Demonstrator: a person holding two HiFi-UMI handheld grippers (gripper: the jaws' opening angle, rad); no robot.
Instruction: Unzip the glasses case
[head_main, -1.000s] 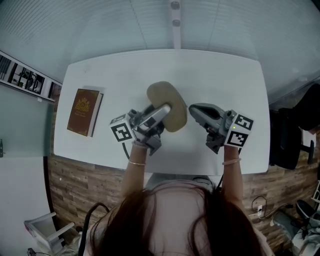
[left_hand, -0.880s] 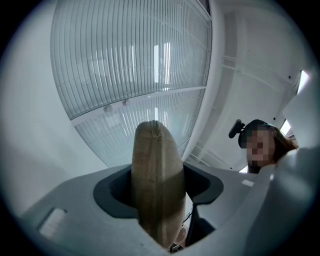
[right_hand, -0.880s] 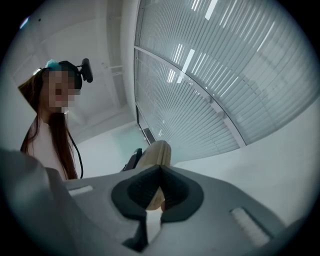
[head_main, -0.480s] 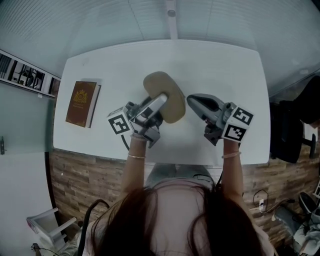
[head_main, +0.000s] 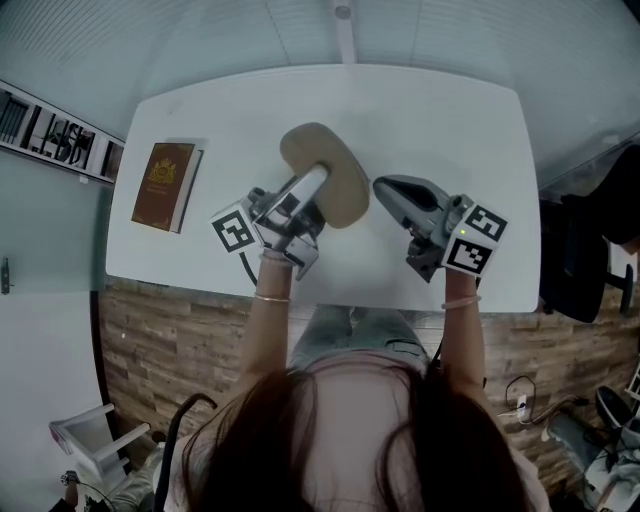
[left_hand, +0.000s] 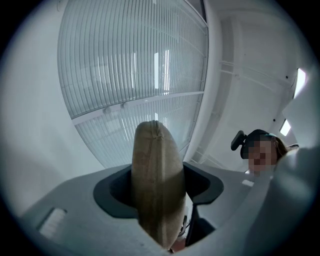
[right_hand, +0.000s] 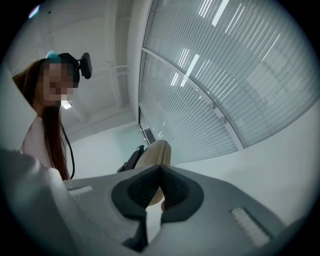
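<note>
My left gripper (head_main: 318, 182) is shut on a tan oval glasses case (head_main: 330, 170), holding it above the white table (head_main: 430, 110). In the left gripper view the case (left_hand: 156, 175) stands on edge between the two dark pads, its seam facing up. My right gripper (head_main: 380, 188) sits at the case's right edge with its jaws shut. In the right gripper view the pads (right_hand: 142, 192) meet on a small tan tab, the zipper pull (right_hand: 161, 204), with the case (right_hand: 155, 152) just behind.
A brown book (head_main: 167, 187) lies on the table's left part. Wood-pattern floor shows below the table's near edge. A dark chair (head_main: 585, 260) stands off the table's right side. Ribbed blinds fill the background in both gripper views.
Both grippers and the case have drifted together toward the table's far side in the head view. The grips look the same.
</note>
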